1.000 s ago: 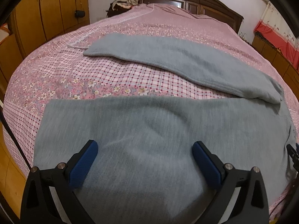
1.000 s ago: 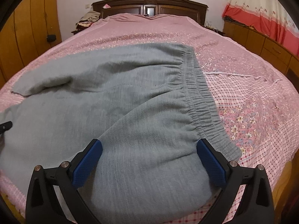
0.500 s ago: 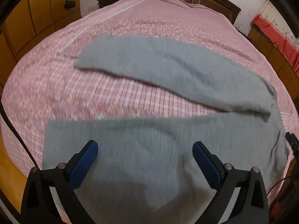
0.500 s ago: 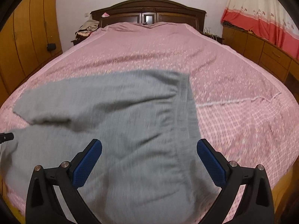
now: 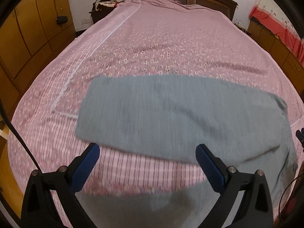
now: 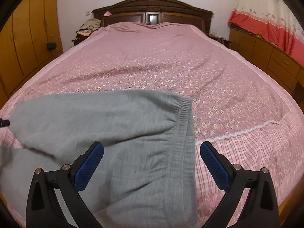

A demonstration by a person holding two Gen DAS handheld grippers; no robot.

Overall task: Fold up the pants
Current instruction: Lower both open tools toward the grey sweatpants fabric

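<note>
The left tool (image 5: 147, 153) is wide open, and its two blue fingers (image 5: 85, 167) hold nothing. They hang over the near edge of the bed (image 5: 171, 43). Between them is a strip of pink checked bed cover, with grey cloth just past the tips and more grey cloth below. The picture is blurry here.

The right tool (image 6: 152, 150) is wide open too, and it holds nothing. Its blue fingers (image 6: 214, 166) sit above the top part of the grey pants (image 6: 121, 133). The stretchy waistband (image 6: 185, 133) runs up between the fingers, closer to the right one.

The pants lie flat near the foot edge of the bed, towards the left corner. In the left view one leg (image 5: 171, 114) stretches across from left to right, and its end points at the left edge of the bed. The waistband end points at the right edge.

The bed has a pink cover with small flowers. A dark wood headboard (image 6: 152, 13) stands at the far end. Yellow-brown cupboards (image 6: 24, 38) line the left side, and a red and white curtain (image 6: 266, 19) hangs on the right.
</note>
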